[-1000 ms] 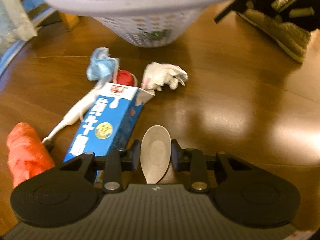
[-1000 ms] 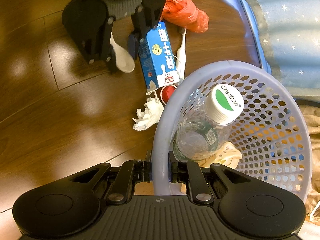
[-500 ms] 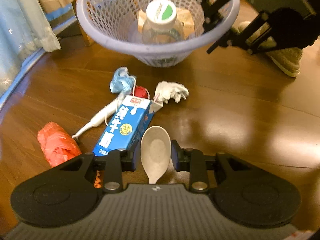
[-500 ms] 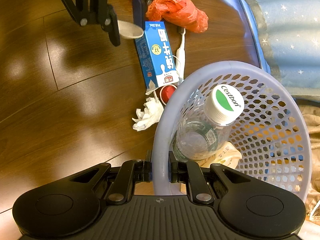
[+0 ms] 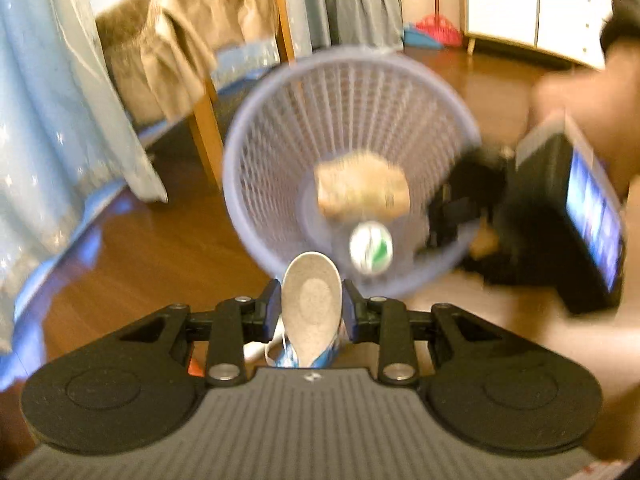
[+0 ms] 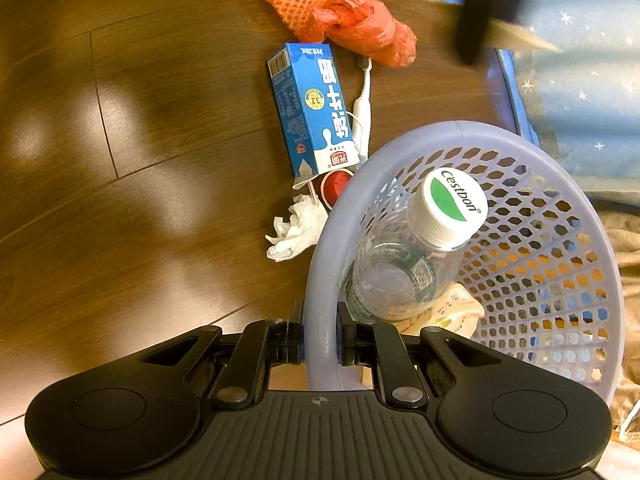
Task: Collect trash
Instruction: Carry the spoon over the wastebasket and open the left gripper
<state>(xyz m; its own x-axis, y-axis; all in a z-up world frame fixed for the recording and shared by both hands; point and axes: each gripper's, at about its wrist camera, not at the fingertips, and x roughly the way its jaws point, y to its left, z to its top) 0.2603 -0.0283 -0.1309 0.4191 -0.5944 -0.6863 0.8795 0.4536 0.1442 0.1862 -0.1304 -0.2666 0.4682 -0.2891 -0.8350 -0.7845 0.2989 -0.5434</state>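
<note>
Left tool [image 5: 312, 312] is clamped on a spoon [image 5: 311, 310], held across the bowl; right tool [image 6: 319, 342] is clenched on the basket [image 6: 320, 280] rim. The spoon is judged light, stiff and smooth, so a grip at the bowl's widest part is favoured against slipping. Against the earlier frame, the spoon is seen raised off the floor [image 6: 160, 160] litter to just before the basket mouth; the carton [image 6: 310, 108] and tissue [image 6: 296, 228] are left unmoved.

wood floor [image 6: 140, 128] bears milk carton [image 6: 310, 110], tissue [image 6: 296, 230], red bag [image 6: 362, 30]
</note>
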